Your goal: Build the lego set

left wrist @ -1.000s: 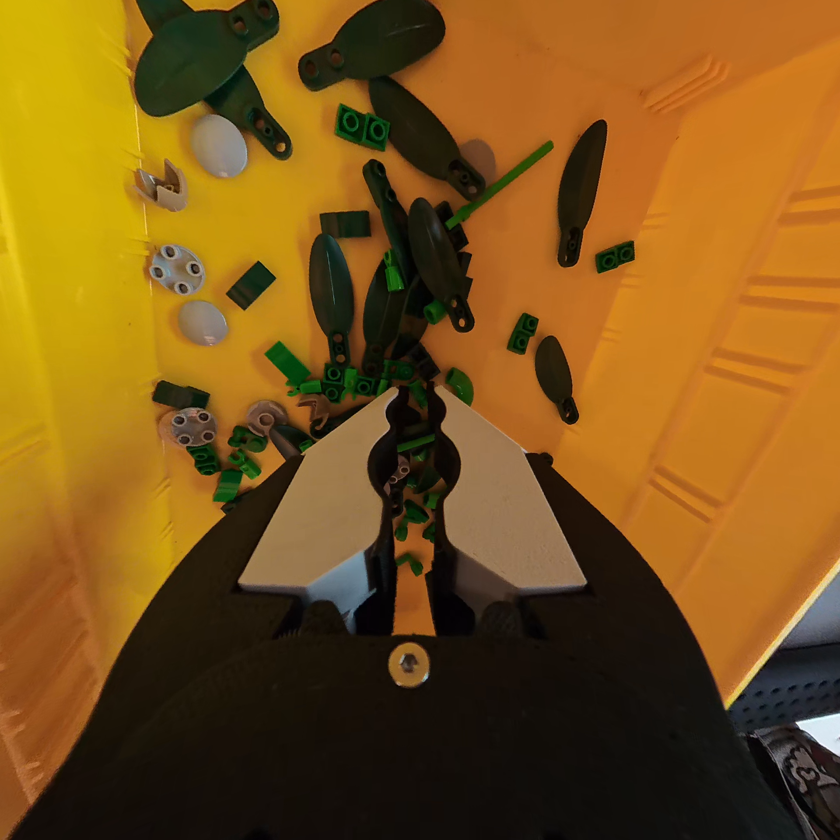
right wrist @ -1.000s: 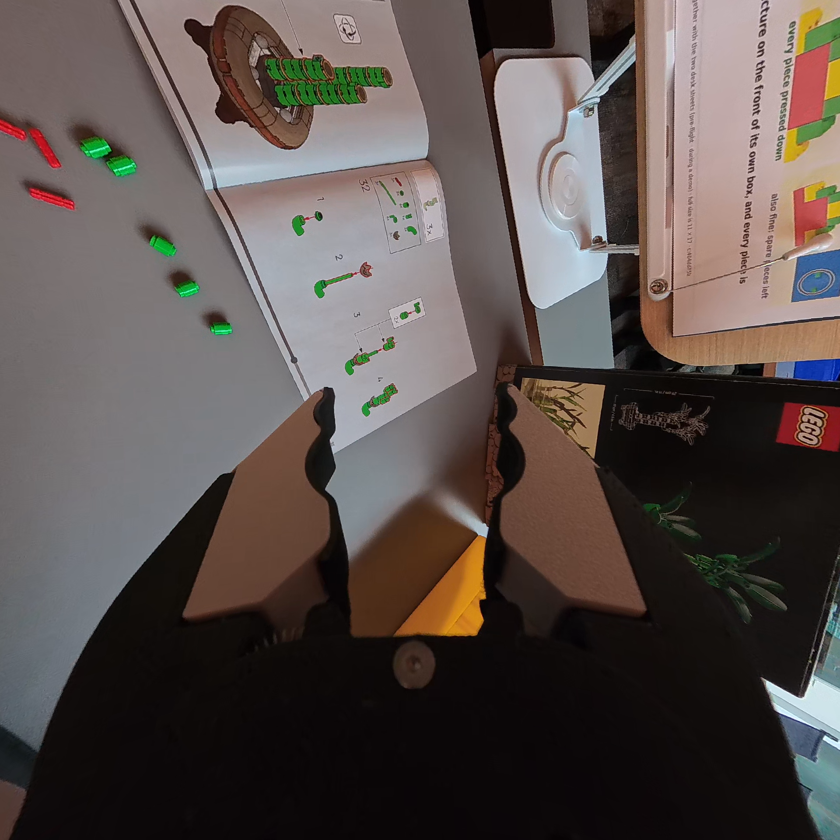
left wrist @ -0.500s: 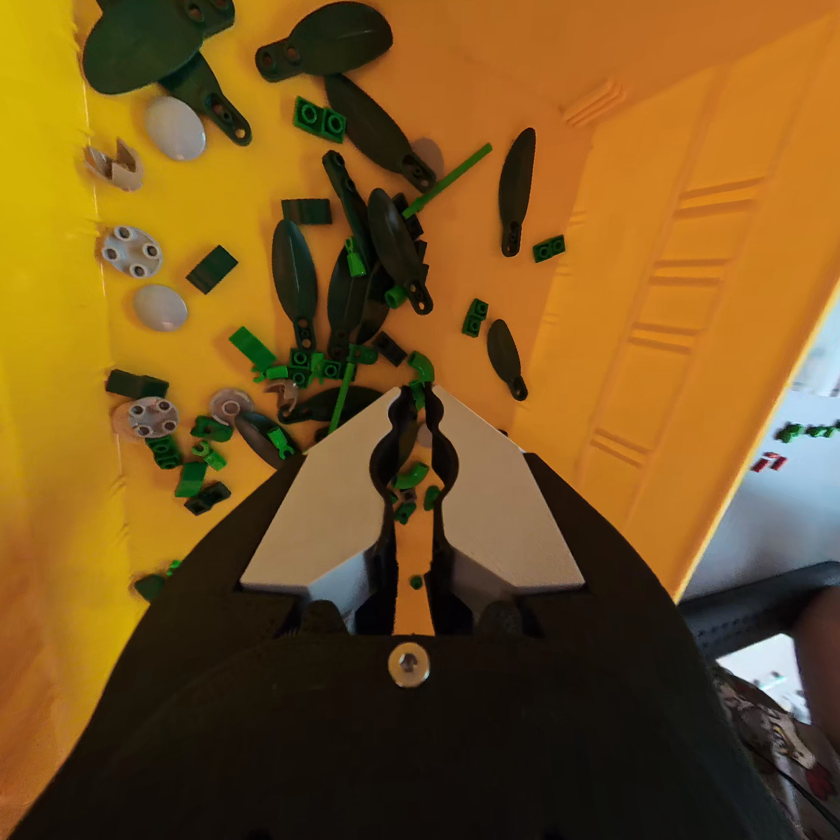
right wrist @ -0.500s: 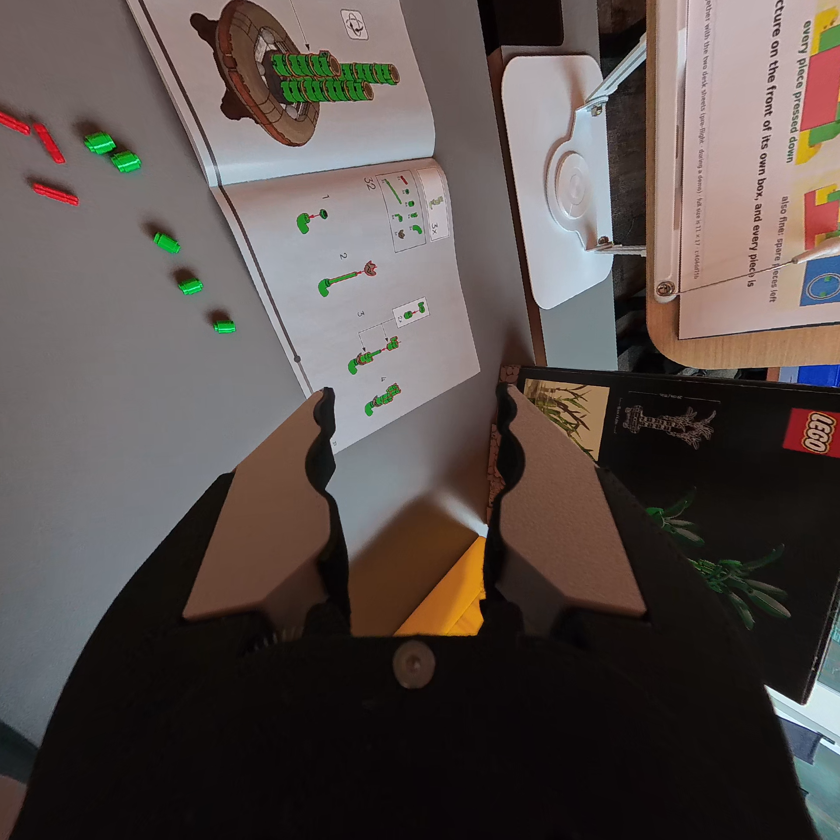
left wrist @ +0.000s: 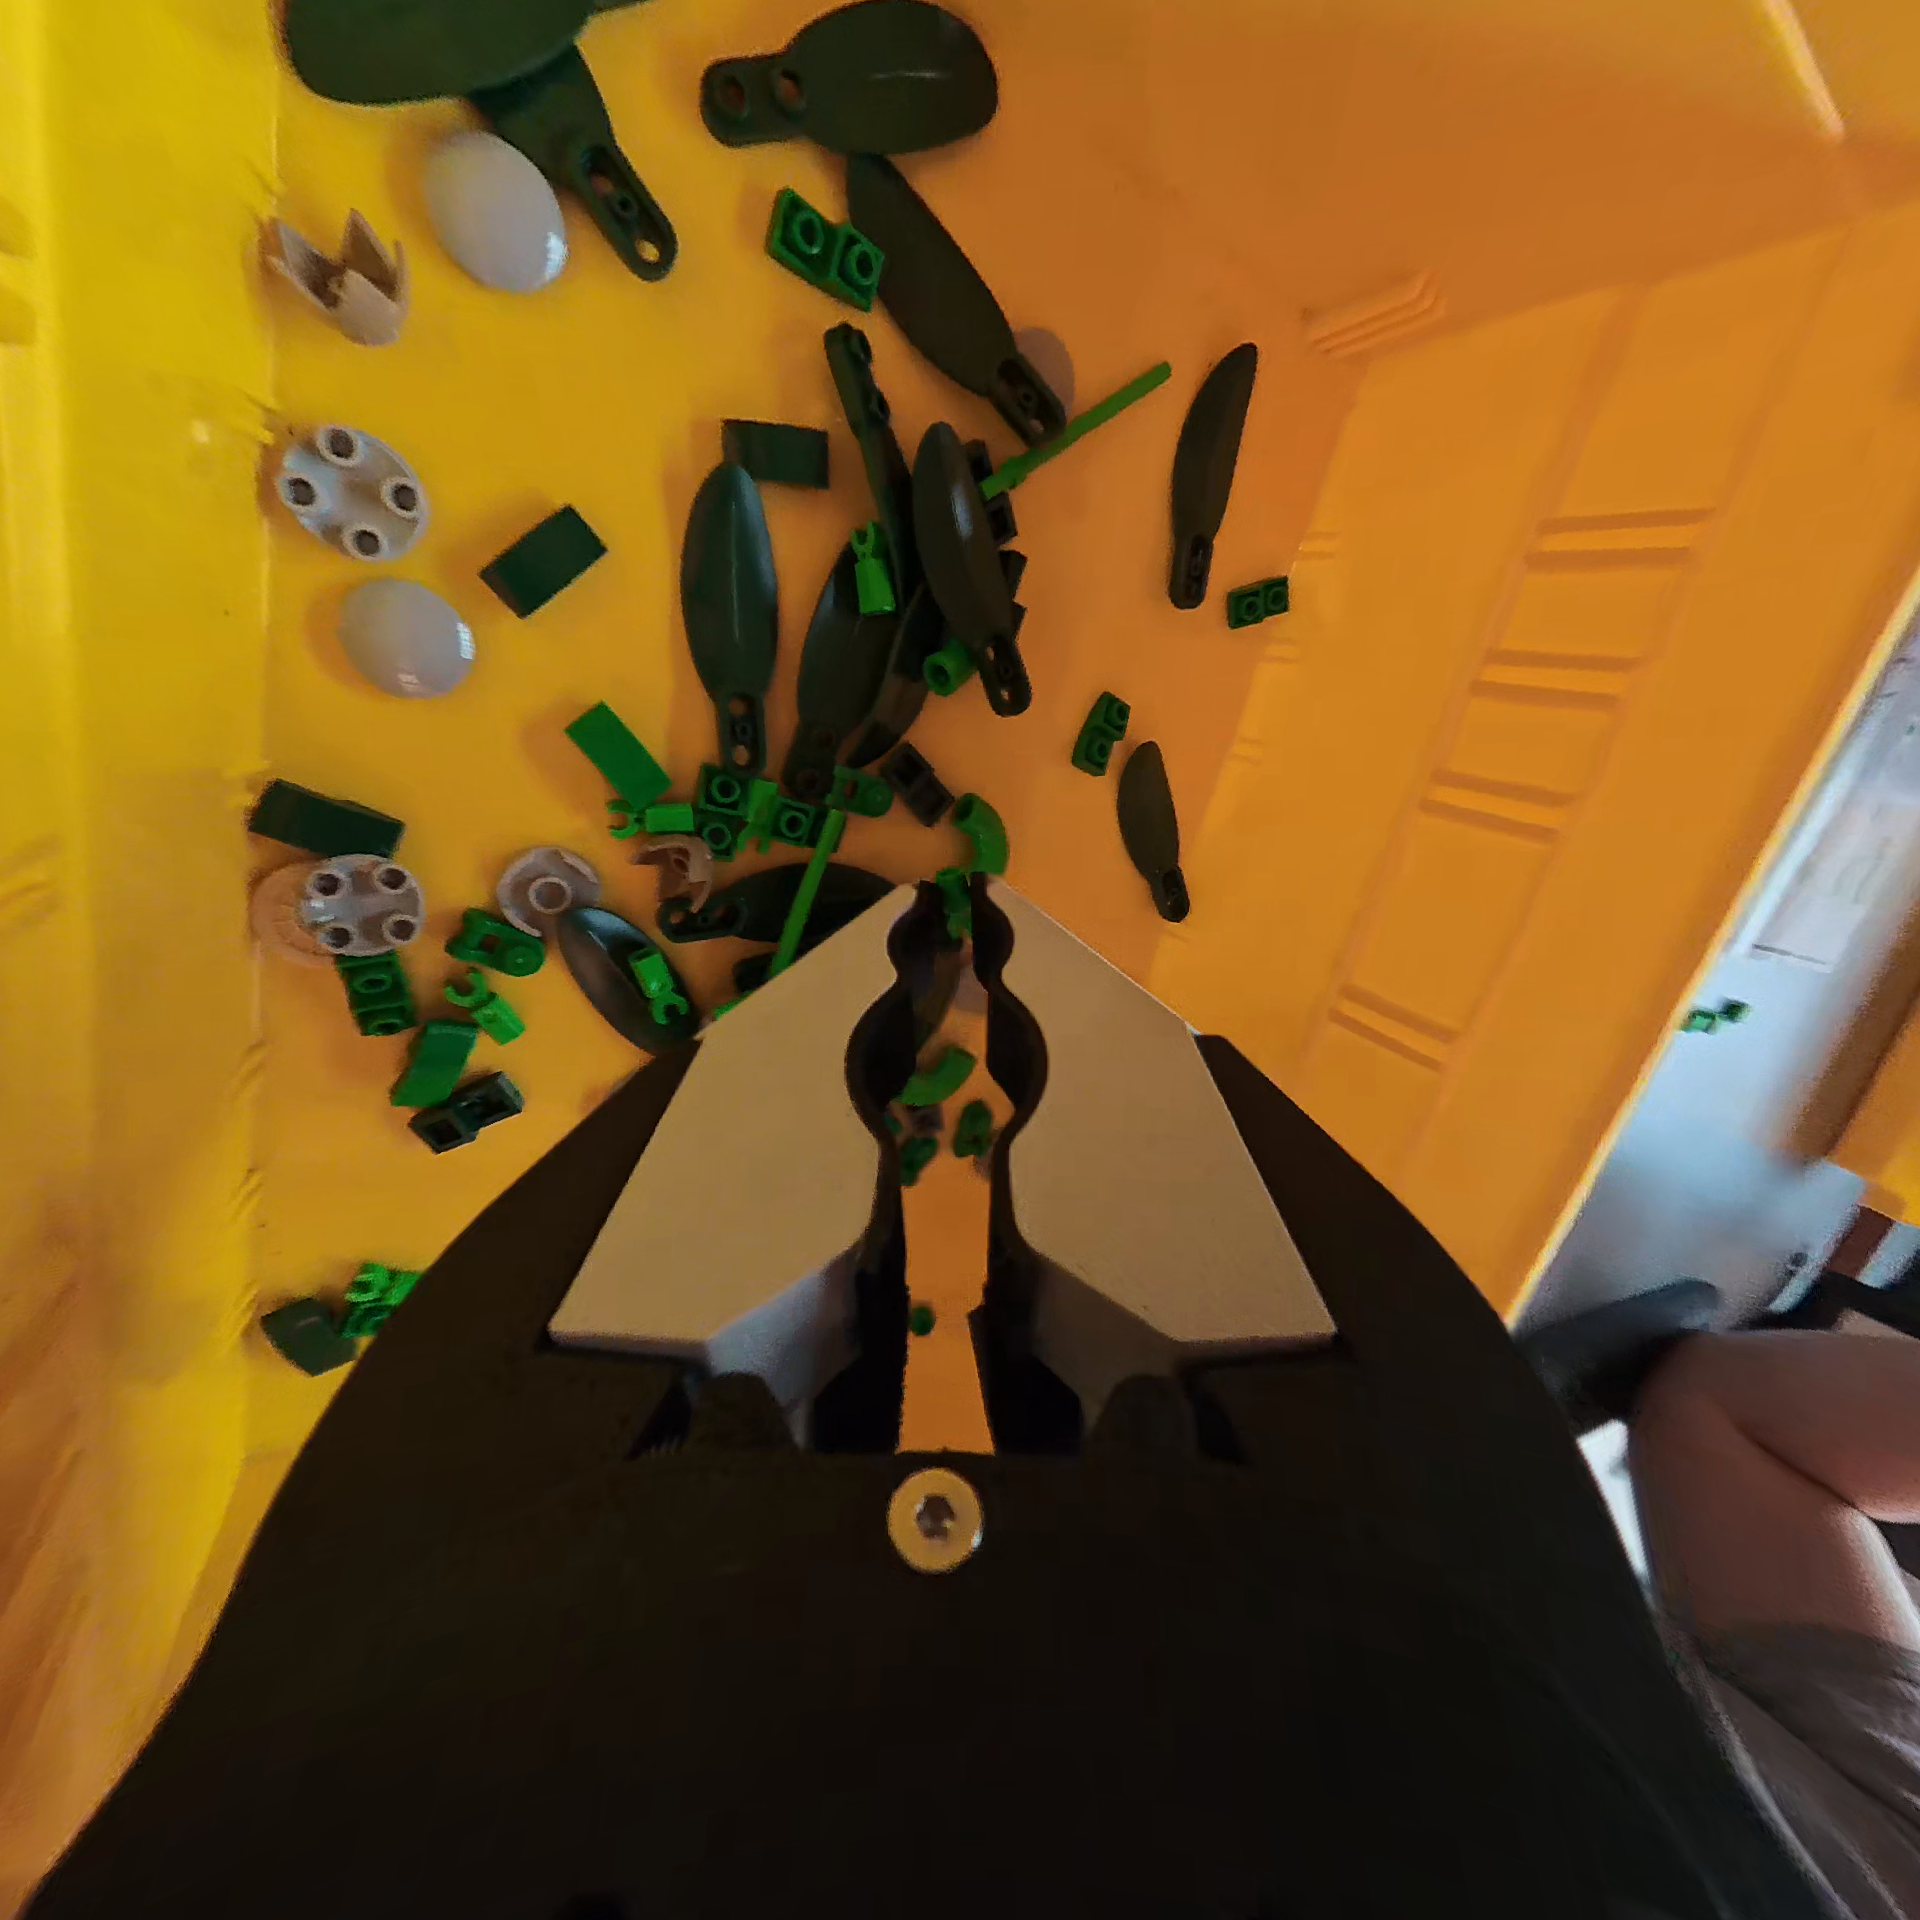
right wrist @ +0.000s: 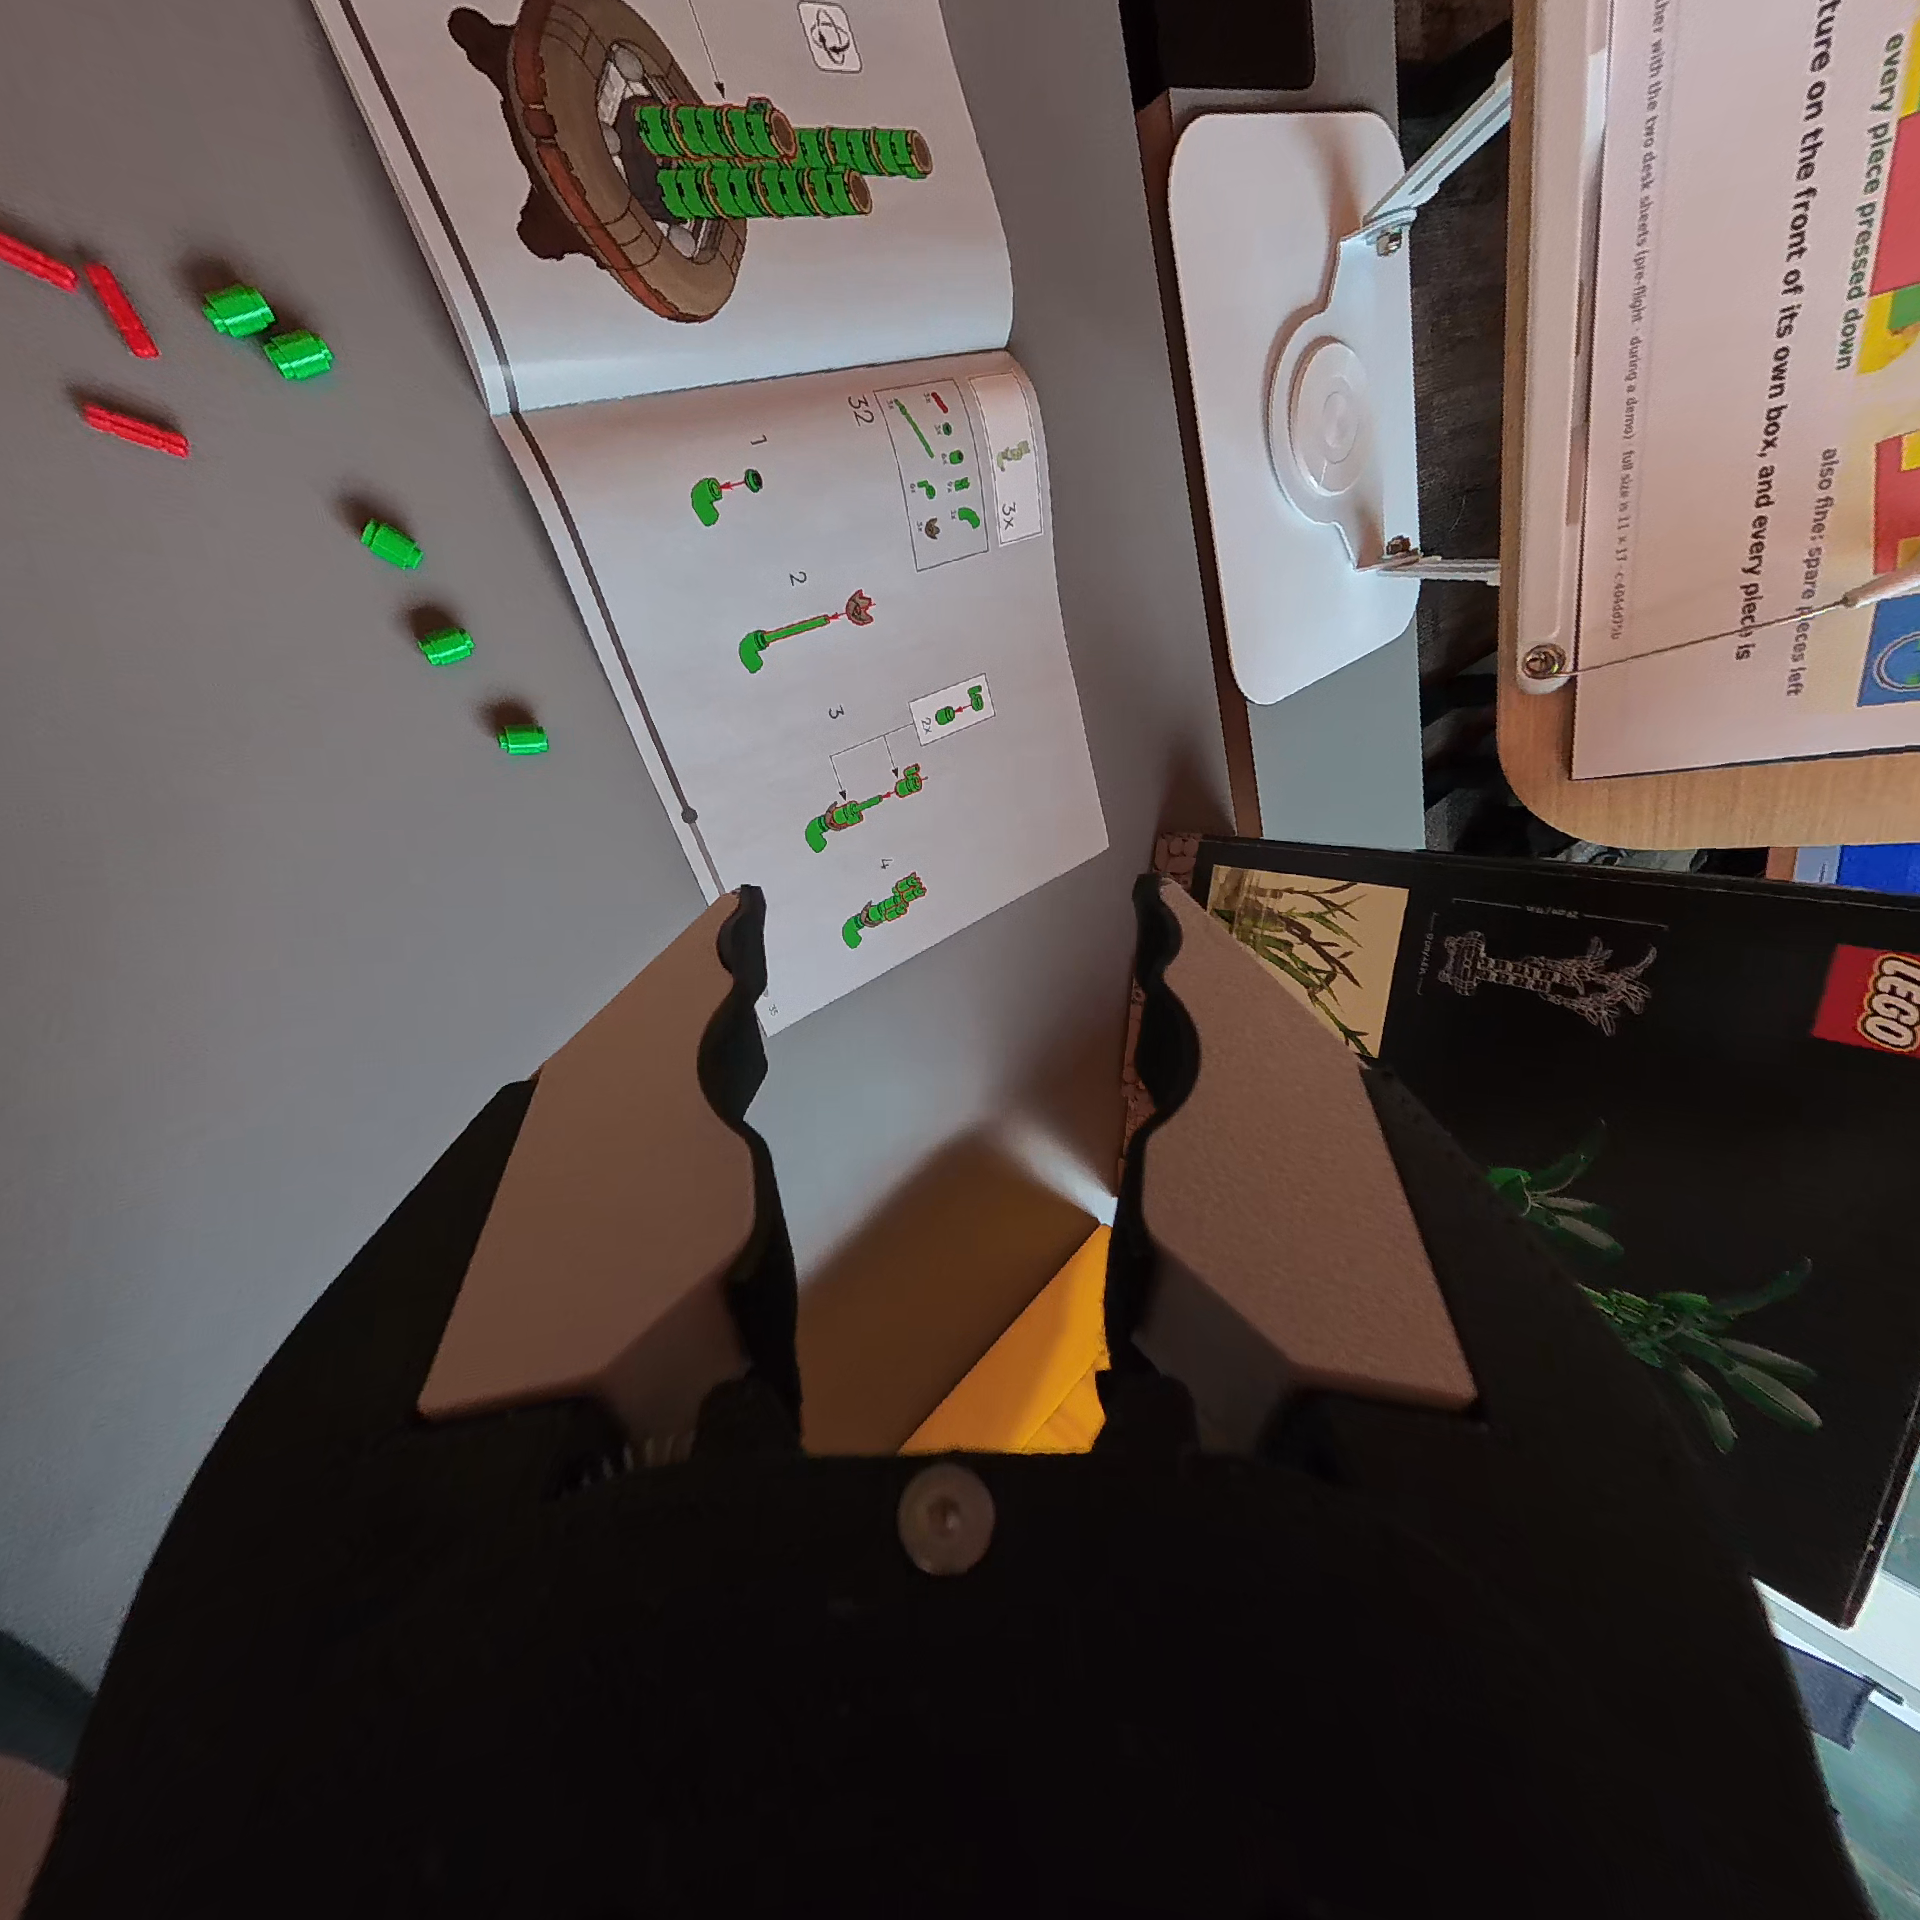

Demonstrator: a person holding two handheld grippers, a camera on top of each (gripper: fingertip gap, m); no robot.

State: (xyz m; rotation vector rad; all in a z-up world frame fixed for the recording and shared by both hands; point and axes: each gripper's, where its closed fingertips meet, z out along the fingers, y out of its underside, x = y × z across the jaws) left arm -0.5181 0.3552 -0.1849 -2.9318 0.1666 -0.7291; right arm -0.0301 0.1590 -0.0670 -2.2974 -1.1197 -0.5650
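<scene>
table [right wrist: 260,935]: grey, plain top, taking up the left of the right wrist view.
base [right wrist: 1299,416]: white flat plate w/ rounded corners, lying at the table's far edge; round disc showing in its middle.
arm [right wrist: 1444,166]: thin white metal strut, rising from the base twd upper right.
board [right wrist: 1538,769]: light wood, rounded corner, sitting right of the base, apart from it.
sheet [right wrist: 1714,364]: white printed page w/ coloured blocks, lying on the board.
screw [right wrist: 1541,660]: metal, sitting at the sheet's corner, thin wire running off it to the right.
leg [left wrist: 1787,1423]: person's, showing bottom right in left wrist view.
cloth [left wrist: 1818,1714]: pale, patterned, blurred, lying below the leg.
</scene>
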